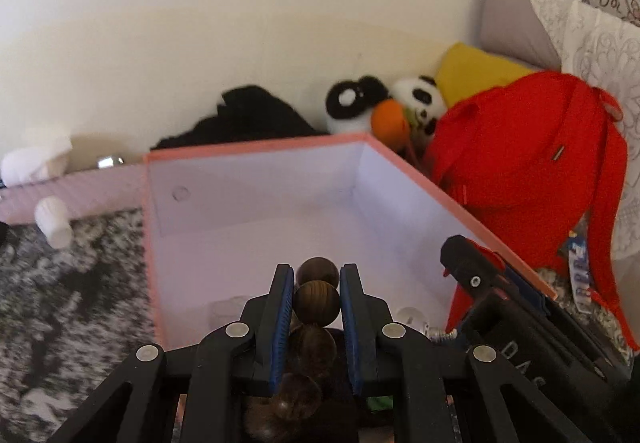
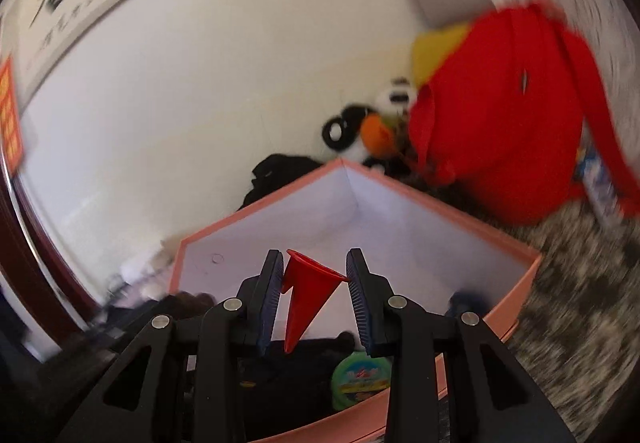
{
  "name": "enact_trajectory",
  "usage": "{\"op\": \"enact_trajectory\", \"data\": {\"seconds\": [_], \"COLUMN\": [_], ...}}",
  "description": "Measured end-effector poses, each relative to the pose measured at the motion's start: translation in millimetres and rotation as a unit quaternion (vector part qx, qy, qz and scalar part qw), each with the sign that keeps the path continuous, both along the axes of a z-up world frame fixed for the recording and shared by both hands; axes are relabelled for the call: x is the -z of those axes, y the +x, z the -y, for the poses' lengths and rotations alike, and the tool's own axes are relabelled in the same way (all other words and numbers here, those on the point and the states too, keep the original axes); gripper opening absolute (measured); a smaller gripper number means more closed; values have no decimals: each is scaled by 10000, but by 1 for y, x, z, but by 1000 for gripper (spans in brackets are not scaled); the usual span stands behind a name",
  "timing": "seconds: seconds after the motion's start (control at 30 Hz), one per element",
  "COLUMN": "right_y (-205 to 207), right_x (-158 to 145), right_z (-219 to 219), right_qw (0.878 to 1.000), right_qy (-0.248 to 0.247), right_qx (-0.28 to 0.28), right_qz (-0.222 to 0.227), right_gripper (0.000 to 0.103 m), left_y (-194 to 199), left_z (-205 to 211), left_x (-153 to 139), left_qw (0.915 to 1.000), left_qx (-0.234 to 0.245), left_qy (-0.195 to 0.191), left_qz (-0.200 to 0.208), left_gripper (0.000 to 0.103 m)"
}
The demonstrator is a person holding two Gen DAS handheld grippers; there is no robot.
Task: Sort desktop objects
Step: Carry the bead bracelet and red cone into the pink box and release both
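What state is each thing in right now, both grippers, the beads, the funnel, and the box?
Left gripper: shut on the string of brown wooden beads.
String of brown wooden beads: held over the box.
Right gripper: shut on the red plastic funnel.
Red plastic funnel: held, spout pointing down.
Pink cardboard box: open, lidless.

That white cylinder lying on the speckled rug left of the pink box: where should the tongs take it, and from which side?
Grip the white cylinder across its round body near mid-length, coming down from above. It lies on its side on the rug, clear of the pink box, so the curved flanks are open to both pads. The flat end faces offer less hold. Both tongs are full now, so one load must go first.
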State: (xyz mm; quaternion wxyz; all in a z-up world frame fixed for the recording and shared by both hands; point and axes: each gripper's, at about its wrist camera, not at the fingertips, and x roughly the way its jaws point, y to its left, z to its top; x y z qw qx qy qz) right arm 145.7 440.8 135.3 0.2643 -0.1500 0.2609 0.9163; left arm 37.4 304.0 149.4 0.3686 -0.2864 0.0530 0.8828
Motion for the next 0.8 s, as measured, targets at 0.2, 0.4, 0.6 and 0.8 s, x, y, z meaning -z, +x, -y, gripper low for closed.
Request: {"op": "enact_trajectory", "data": {"seconds": [0.2,0.4,0.6,0.8], "right_y": [8,9,2,0], "right_x": [15,11,-1,-8], "right_z": [-18,-14,2,12], "right_qw": [9976,9971,9986,9986], "right_qy": [-470,-462,-143,3], "right_qx": [518,581,470,471], "right_qz": [1,-172,-183,-221], "right_gripper": [44,79,80,79], "left_y": [-13,-10,4,14], "left_z": [-18,-16,-8,31], "left_x": [23,31,22,7], "left_qw": [9988,9990,9984,9962], "left_qx": [-360,-354,-428,-717], "left_qy": [-314,-240,-300,-201], "left_qz": [81,117,-221,-455], "left_gripper": [90,101,101,101]}}
